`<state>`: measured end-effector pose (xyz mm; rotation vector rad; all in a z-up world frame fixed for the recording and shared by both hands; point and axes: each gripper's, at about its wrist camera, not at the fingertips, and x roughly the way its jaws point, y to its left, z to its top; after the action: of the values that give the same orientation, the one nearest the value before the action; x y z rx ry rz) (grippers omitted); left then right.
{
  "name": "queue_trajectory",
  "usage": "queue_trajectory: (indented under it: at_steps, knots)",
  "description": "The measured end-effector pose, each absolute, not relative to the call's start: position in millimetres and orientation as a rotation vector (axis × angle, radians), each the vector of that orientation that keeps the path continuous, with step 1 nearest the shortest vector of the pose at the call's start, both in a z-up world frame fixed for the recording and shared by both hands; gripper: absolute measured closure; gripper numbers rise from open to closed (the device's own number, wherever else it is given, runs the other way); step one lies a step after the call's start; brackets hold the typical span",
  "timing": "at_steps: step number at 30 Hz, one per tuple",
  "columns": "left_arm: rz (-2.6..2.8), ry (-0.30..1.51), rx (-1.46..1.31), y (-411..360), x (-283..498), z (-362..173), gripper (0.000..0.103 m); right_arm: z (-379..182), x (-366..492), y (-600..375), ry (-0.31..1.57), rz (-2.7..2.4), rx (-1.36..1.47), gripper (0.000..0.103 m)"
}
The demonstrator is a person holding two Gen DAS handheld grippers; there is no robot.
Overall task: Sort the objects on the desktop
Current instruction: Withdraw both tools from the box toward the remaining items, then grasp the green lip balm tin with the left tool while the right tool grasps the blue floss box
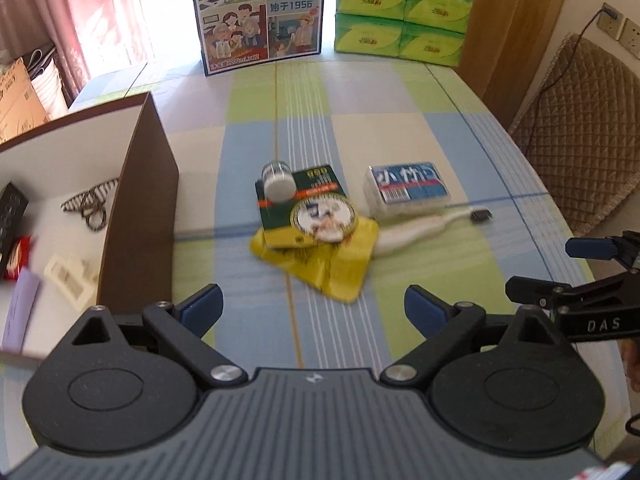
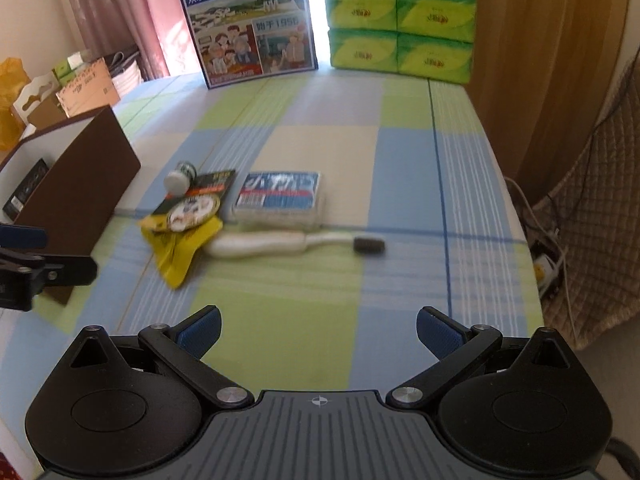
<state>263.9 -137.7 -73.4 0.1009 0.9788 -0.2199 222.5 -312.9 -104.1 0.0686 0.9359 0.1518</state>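
Observation:
A pile lies mid-table: a small white-capped jar (image 1: pixel 277 182) (image 2: pixel 180 178), a green card (image 1: pixel 302 200) (image 2: pixel 212 184), a round tin (image 1: pixel 323 220) (image 2: pixel 194 210) and a yellow packet (image 1: pixel 324 264) (image 2: pixel 178 250). Right of it sit a clear box with a blue label (image 1: pixel 408 190) (image 2: pixel 280 196) and a white toothbrush (image 1: pixel 420 228) (image 2: pixel 288 242). My left gripper (image 1: pixel 314 310) is open, short of the pile, with nothing between its fingers. My right gripper (image 2: pixel 318 330) is open too, and nothing is in it; it shows at the right edge of the left wrist view (image 1: pixel 560 272).
A brown open box (image 1: pixel 138 208) (image 2: pixel 80 188) at the left holds a striped cloth (image 1: pixel 90 204), a black pack (image 1: pixel 10 216) and papers. A milk carton (image 1: pixel 258 14) (image 2: pixel 248 20) and green tissue packs (image 1: pixel 404 8) (image 2: pixel 400 16) stand at the far edge. A quilted chair (image 1: pixel 580 128) is on the right.

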Motion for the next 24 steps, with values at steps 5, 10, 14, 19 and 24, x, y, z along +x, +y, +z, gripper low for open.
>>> queue_trajectory:
  at_steps: [5, 10, 14, 19, 24]
  knots:
    - [-0.187, 0.982, 0.114, -142, 299, -80, 0.010, -112, 255, -307, 0.920, 0.173, 0.066, 0.002]
    - [-0.143, 1.005, 0.136, -145, 335, -93, 0.014, -122, 289, -295, 0.913, 0.191, 0.063, 0.002]
    - [-0.134, 1.020, 0.139, -146, 362, -102, 0.017, -125, 309, -281, 0.894, 0.203, 0.048, 0.002]
    - [-0.113, 1.036, 0.148, -145, 387, -111, 0.020, -135, 325, -267, 0.887, 0.190, 0.031, 0.002]
    - [-0.115, 1.035, 0.160, -145, 398, -114, 0.020, -144, 336, -260, 0.886, 0.173, 0.020, 0.002]
